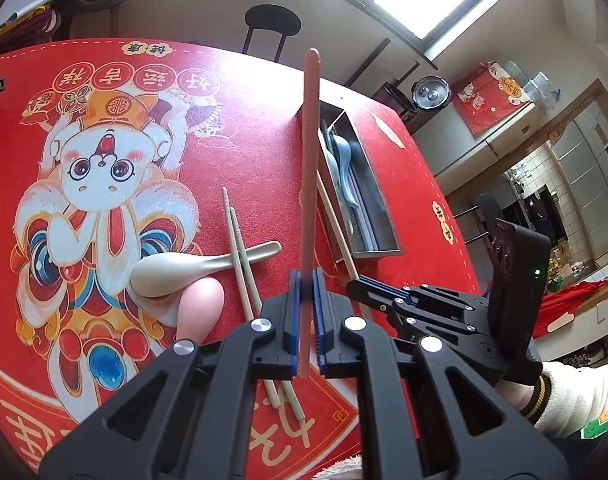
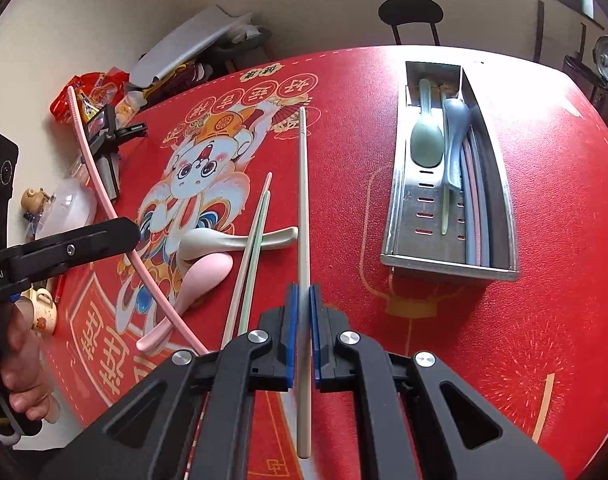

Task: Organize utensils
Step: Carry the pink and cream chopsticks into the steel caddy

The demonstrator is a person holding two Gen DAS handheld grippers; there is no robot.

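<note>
My left gripper [image 1: 305, 280] is shut on a pink chopstick [image 1: 310, 160], held above the red mat; it also shows in the right wrist view [image 2: 95, 176]. My right gripper [image 2: 302, 296] is shut on a cream chopstick [image 2: 302, 208]. A steel utensil tray [image 2: 400, 184] at the right holds a green spoon [image 2: 426, 140], a blue spoon [image 2: 456, 136] and several chopsticks; it also shows in the left wrist view [image 1: 378, 200]. On the mat lie a cream spoon [image 1: 191, 270], a pink spoon [image 2: 199, 280], and a cream and a green chopstick [image 1: 239, 256] crossed over the cream spoon.
The red printed mat [image 2: 504, 320] covers the table. Snack bags, a camera mount [image 2: 107, 140] and small figurines sit at the table's left edge. A black chair [image 2: 410, 12] stands behind the table. My right gripper's body [image 1: 444, 312] is close beside the left one.
</note>
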